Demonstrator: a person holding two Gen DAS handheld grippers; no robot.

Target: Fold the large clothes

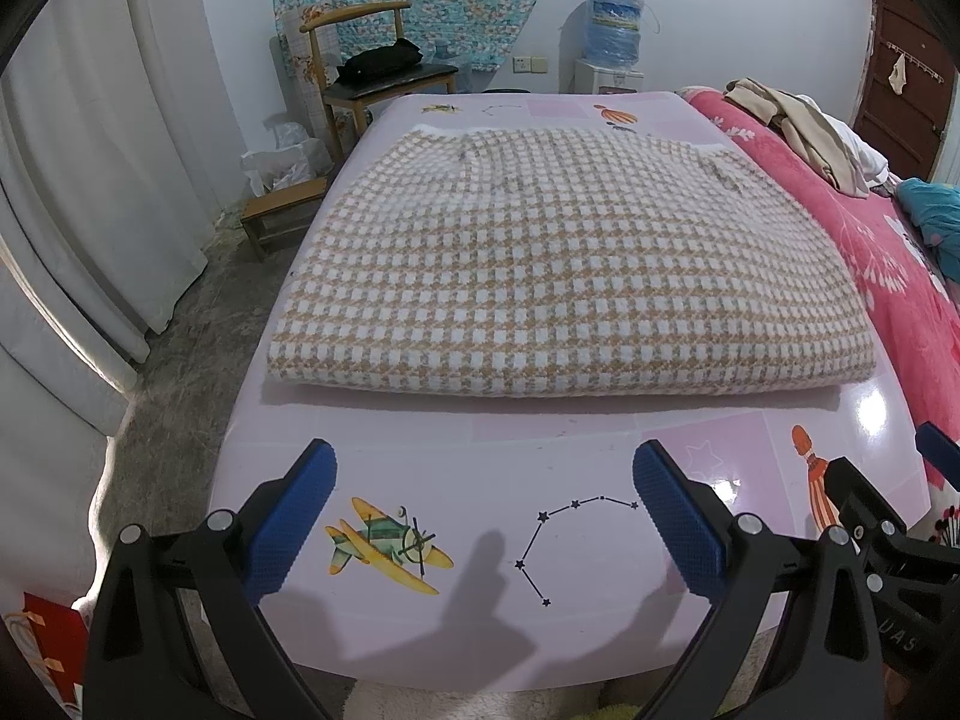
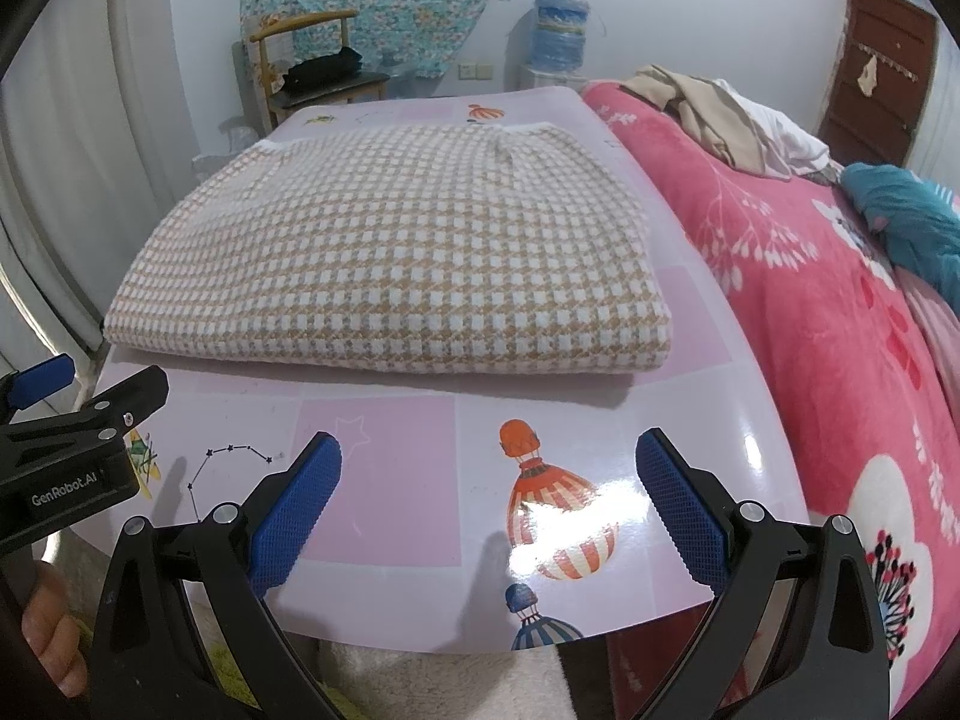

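The folded checked garment (image 1: 558, 258) is lying flat on the pink worktop (image 1: 420, 468), filling its middle and far part, with its near fold edge running parallel to the near edge of the worktop. The left gripper (image 1: 483, 516) is hovering over the near edge with its blue pads wide apart and holding nothing. The right gripper (image 2: 489, 510) is hovering near the near right corner, also wide apart and empty. Nothing is lying between the grippers and the garment; only printed pictures are showing on the bare strip. A pink blanket (image 2: 840, 300) is touching the right edge of the worktop, with loose clothes (image 2: 720, 114) piled on it. A wooden chair (image 1: 372, 72) is standing behind the far edge.
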